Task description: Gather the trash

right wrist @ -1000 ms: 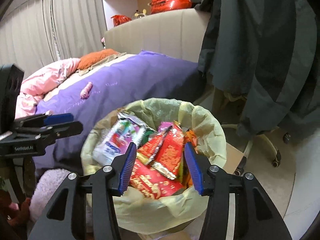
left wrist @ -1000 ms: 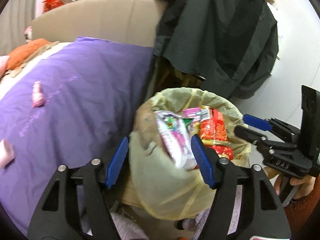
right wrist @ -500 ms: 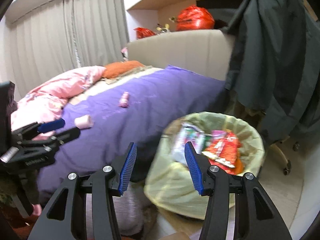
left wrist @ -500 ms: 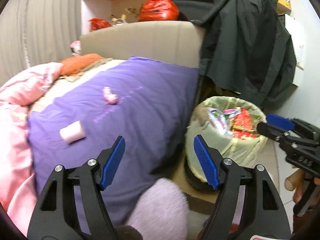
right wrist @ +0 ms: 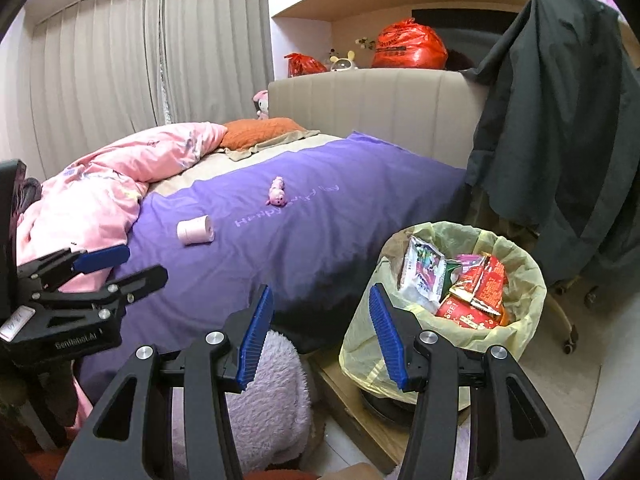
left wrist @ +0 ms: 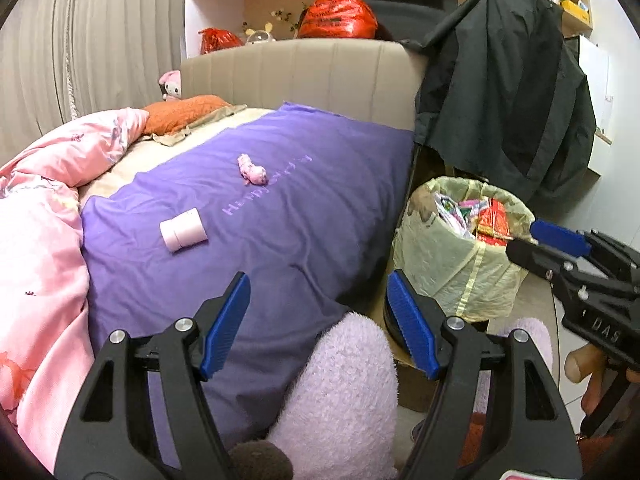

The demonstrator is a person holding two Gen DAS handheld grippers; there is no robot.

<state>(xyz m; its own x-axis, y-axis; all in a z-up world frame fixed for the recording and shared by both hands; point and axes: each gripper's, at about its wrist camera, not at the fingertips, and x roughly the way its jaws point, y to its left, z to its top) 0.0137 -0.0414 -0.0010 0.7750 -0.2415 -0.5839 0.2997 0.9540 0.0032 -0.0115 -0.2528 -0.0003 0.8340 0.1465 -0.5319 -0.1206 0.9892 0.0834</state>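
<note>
A: What sits nearest?

B: The left gripper (left wrist: 318, 320), jaws spread wide with nothing between them, over a fluffy lilac slipper (left wrist: 344, 396) and the near edge of the purple bedspread (left wrist: 280, 240). The right gripper (right wrist: 316, 332) is likewise held apart and empty; beneath it lies the same fuzzy slipper.

A: And the trash?

B: Just right of the bed stands a bin (right wrist: 444, 320) lined with a pale yellow bag (left wrist: 452, 264), set on a low wooden board on the floor. It is filled to the rim with wrappers: a white and green packet (right wrist: 420, 276) at its left, red packets (right wrist: 480, 292) at its right.

A: Is anything on the bed?

B: Farther back, a pink cylinder (left wrist: 183, 230) lies on its side on the bedspread, and beyond it a small pink crumpled thing (left wrist: 252, 170) by the stitched lettering; I cannot tell what it is. A pink duvet (right wrist: 120, 184) is bunched up at the left, with an orange pillow (right wrist: 260, 132) behind it.

A: And farthest?

B: A beige headboard (right wrist: 372, 100), with red plastic bags (right wrist: 408, 46) on the ledge above it, grey curtains (right wrist: 132, 64) at the left, and a dark coat (right wrist: 560, 112) hanging at the right, above the bin.
</note>
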